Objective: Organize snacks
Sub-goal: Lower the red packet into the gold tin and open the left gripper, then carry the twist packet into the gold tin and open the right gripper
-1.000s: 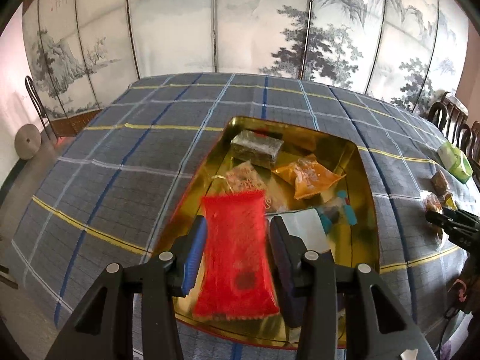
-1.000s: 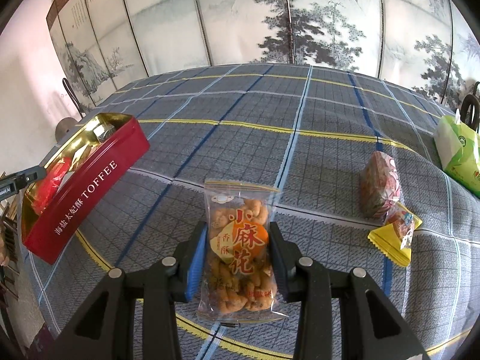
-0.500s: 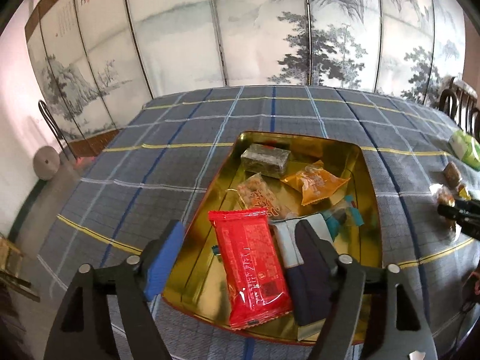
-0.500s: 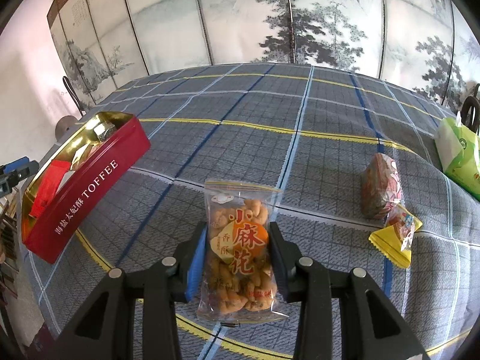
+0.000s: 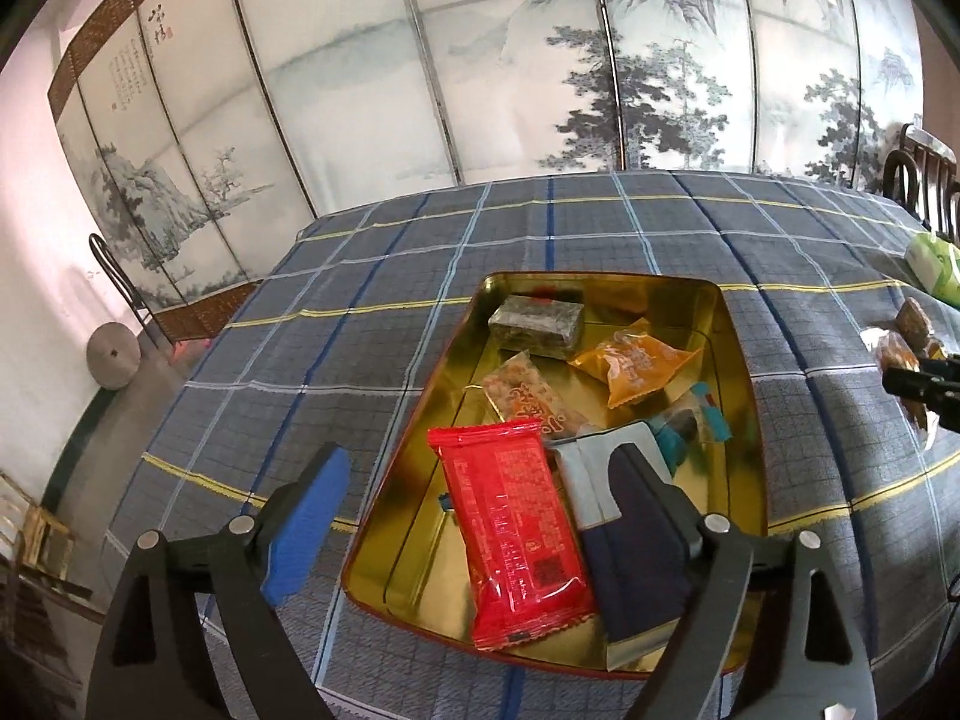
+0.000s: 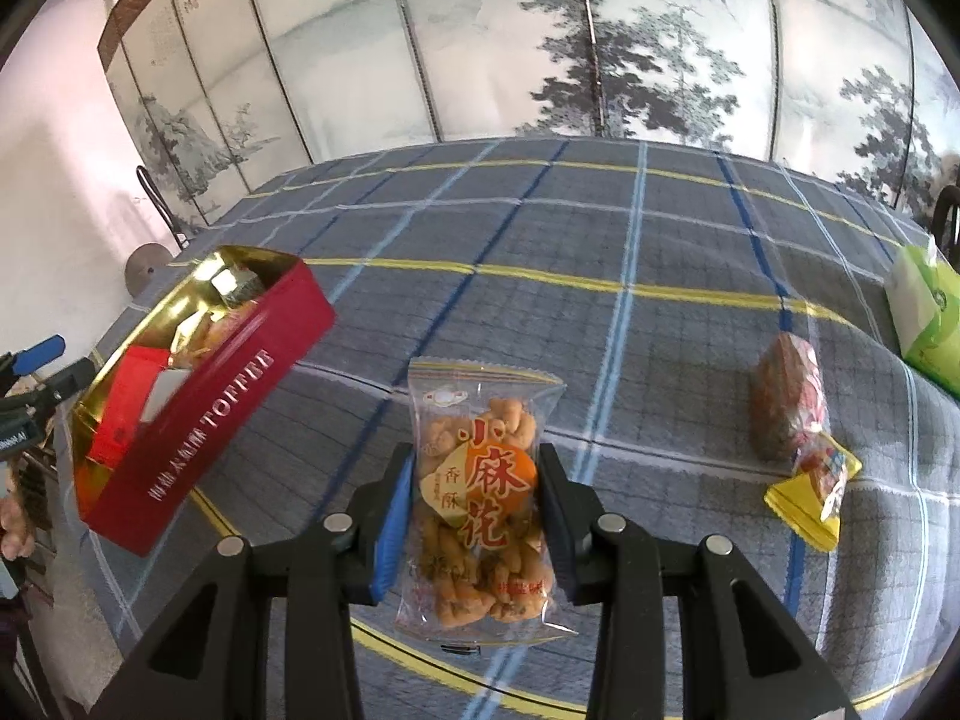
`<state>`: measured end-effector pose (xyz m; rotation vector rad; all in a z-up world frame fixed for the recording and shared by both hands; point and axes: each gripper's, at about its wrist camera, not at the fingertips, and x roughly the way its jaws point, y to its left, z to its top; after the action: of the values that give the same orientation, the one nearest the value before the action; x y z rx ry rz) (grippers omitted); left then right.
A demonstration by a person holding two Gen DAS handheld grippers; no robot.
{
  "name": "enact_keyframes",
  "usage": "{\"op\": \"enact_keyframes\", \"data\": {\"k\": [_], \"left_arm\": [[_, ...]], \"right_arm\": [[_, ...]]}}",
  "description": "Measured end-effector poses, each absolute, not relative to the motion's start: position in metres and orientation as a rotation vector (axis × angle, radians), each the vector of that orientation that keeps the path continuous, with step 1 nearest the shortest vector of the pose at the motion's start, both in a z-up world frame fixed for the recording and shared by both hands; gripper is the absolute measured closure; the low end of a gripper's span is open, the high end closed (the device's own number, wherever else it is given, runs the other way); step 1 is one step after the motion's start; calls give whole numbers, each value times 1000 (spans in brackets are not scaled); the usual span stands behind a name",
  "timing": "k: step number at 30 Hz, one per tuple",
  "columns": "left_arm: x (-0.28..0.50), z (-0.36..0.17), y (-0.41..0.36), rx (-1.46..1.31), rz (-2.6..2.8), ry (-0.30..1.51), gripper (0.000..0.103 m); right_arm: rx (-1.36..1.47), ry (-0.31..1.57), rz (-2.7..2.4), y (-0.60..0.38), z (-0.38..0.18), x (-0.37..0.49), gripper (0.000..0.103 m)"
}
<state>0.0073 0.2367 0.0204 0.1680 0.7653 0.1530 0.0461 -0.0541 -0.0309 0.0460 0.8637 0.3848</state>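
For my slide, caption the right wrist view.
Right gripper clamps a fried-twist snack packet beside the toffee tin.

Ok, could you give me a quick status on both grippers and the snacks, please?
Left gripper just opened, red packet dropped in toffee tin. Right gripper shut on fried-twist bag. Path to tin clear.

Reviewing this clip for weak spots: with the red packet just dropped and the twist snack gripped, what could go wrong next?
1. The red packet lies over the toffee tin's near rim and might slide out.
2. The left gripper, whose jaws have just been opening, hangs right over it and could snag it when pulled back.
3. The right gripper pinches the twist snack bag by its slick sides; it may slip.
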Motion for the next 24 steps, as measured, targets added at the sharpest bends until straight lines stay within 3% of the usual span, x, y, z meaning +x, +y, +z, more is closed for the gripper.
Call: {"op": "enact_keyframes", "data": {"k": [24], "left_arm": [[5, 7, 255, 149, 175, 803, 11]], "right_arm": [[-29, 800, 653, 73, 18, 56, 63]]}}
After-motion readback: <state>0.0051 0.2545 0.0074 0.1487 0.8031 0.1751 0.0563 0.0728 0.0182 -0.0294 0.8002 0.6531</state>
